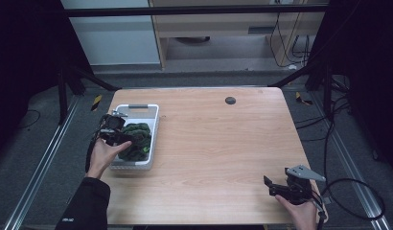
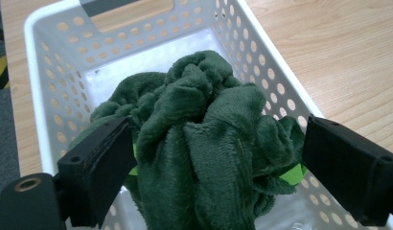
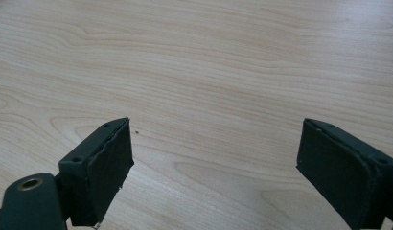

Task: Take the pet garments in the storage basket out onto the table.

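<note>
A crumpled dark green plush cloth (image 2: 204, 139) lies in a white perforated basket (image 2: 261, 43) at the table's left edge. In the high view the cloth (image 1: 138, 135) fills the basket's (image 1: 137, 106) near half. My left gripper (image 1: 122, 137) reaches into the basket from the left. In the left gripper view the left gripper (image 2: 211, 158) stands open, with its jaws wide on either side of the cloth's bunched top. My right gripper (image 1: 269, 186) rests near the table's front right corner. It is open (image 3: 213, 163) over bare wood with nothing between its jaws.
The wooden table (image 1: 218, 143) has a round dark grommet (image 1: 230, 100) near its far edge. Black frame struts and cables stand around the table, and cables trail on the floor at the right (image 1: 348, 187).
</note>
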The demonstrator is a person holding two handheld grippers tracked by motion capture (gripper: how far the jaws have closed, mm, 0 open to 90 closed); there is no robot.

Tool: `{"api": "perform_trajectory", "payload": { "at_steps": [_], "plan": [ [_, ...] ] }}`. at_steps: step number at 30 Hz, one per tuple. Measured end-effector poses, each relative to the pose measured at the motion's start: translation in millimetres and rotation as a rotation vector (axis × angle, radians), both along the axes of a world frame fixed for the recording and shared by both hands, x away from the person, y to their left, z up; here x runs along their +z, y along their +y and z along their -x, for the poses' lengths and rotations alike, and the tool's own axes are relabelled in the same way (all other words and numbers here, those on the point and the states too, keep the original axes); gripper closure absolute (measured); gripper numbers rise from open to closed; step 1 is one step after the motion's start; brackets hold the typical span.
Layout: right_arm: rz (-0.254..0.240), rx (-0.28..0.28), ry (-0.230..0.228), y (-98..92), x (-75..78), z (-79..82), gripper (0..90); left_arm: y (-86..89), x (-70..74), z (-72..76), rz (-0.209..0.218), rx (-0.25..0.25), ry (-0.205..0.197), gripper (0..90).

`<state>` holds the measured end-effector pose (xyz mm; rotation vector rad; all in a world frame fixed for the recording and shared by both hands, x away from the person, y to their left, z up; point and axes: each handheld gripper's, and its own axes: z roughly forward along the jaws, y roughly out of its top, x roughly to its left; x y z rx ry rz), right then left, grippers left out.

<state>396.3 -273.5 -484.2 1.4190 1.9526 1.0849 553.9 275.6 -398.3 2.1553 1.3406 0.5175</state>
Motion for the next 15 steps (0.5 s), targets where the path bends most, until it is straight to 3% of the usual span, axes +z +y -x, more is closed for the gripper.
{"api": "perform_trajectory", "payload": {
  "at_steps": [15],
  "plan": [
    [-0.001,0.006,0.017,1.4,-0.8,-0.7,10.9,-2.4,-19.9,-12.7,-0.045,0.002,0.097,12.1]
  ]
}}
